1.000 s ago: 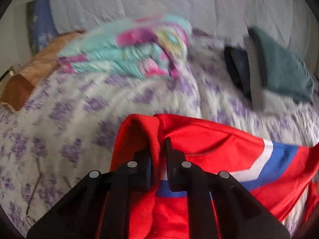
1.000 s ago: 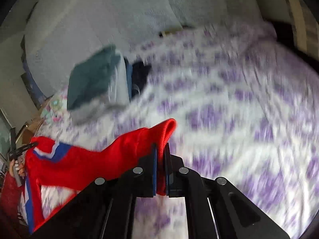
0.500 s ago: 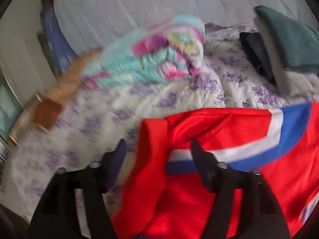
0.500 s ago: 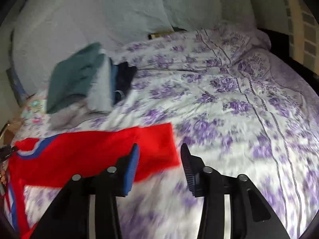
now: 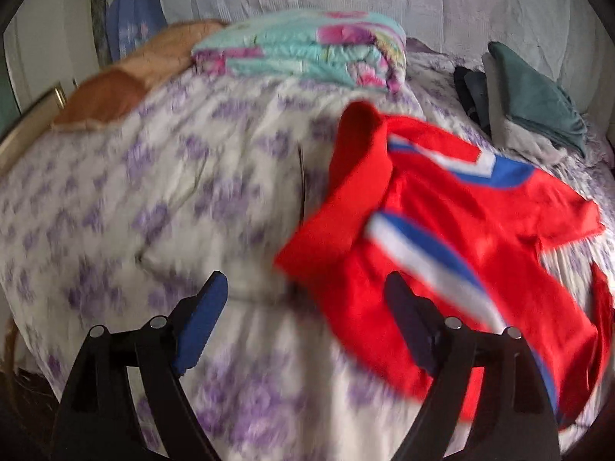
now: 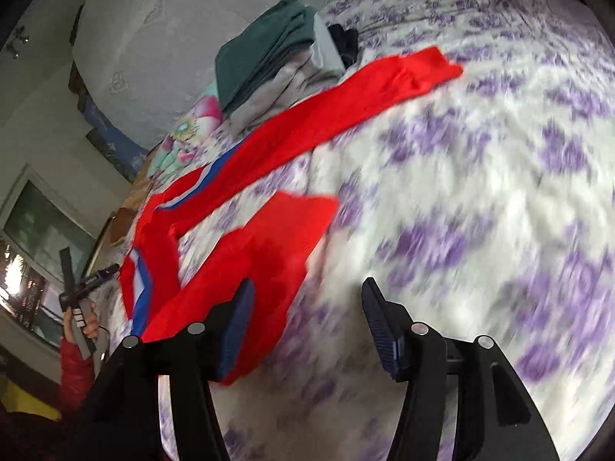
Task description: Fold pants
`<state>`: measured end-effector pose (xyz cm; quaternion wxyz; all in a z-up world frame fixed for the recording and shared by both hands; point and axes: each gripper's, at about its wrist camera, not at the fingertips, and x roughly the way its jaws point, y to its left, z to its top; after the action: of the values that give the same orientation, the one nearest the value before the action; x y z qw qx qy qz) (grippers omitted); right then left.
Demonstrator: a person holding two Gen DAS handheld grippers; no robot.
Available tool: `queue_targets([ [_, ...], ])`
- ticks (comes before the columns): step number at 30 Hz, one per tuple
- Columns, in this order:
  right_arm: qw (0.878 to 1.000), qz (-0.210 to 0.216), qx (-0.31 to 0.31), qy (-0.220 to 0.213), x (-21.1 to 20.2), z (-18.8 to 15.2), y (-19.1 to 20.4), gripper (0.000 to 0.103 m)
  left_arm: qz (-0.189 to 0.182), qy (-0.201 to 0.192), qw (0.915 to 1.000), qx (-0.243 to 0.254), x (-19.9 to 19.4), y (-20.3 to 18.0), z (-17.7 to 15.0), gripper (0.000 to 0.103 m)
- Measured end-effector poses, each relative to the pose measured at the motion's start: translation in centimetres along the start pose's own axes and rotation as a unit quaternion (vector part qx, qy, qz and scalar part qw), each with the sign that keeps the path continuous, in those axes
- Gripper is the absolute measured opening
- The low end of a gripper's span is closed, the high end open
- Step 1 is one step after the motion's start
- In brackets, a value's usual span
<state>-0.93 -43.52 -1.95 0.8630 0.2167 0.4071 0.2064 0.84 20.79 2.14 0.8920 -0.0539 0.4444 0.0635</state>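
Pointing down at the bed (image 5: 161, 176), the left gripper (image 5: 303, 322) has its jaws spreading apart over bare bedspread, nothing between them; the right-hand finger's edge overlaps the pants (image 5: 442, 238) in the picture, though whether it touches the cloth cannot be told. The right gripper (image 6: 307, 322) tilts down too, its jaws also opening and empty, with the left-hand pad in front of a red leg. In the right wrist view the pants (image 6: 269, 253) lie spread from the lower left toward the upper centre, one leg reaching up to the stack (image 6: 269, 53), the other folded short near the gripper. At the far left of that view a hand (image 6: 82, 319) in a red sleeve grips the other tool. In the left wrist view the pants fill the right half, the waistband standing up in a hump at the centre. Behind them sit a folded quilt (image 5: 307, 53) at the top centre and the stack (image 5: 534, 103) of dark green and grey clothes at the upper right. The pants are bright red knit with blue and white stripes; the bedspread is white with purple flowers, soft and rumpled; both views are blurred.
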Motion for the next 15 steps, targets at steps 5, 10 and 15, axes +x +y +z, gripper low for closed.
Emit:
queue_targets([
  [5,0.999,0.032,-0.011,0.031,3.0,0.1,1.6,0.058,-0.054,0.048,0.9972,-0.019,3.0,-0.4,-2.2,0.084],
  [10,0.997,0.073,0.008,0.025,5.1,1.8,1.9,0.011,-0.051,0.022,0.9980,-0.031,3.3,-1.7,-1.9,0.053],
  [15,0.988,0.053,-0.061,-0.128,-5.0,4.7,3.2,0.009,-0.093,0.008,0.9935,-0.065,1.1,-1.5,-1.1,0.008],
])
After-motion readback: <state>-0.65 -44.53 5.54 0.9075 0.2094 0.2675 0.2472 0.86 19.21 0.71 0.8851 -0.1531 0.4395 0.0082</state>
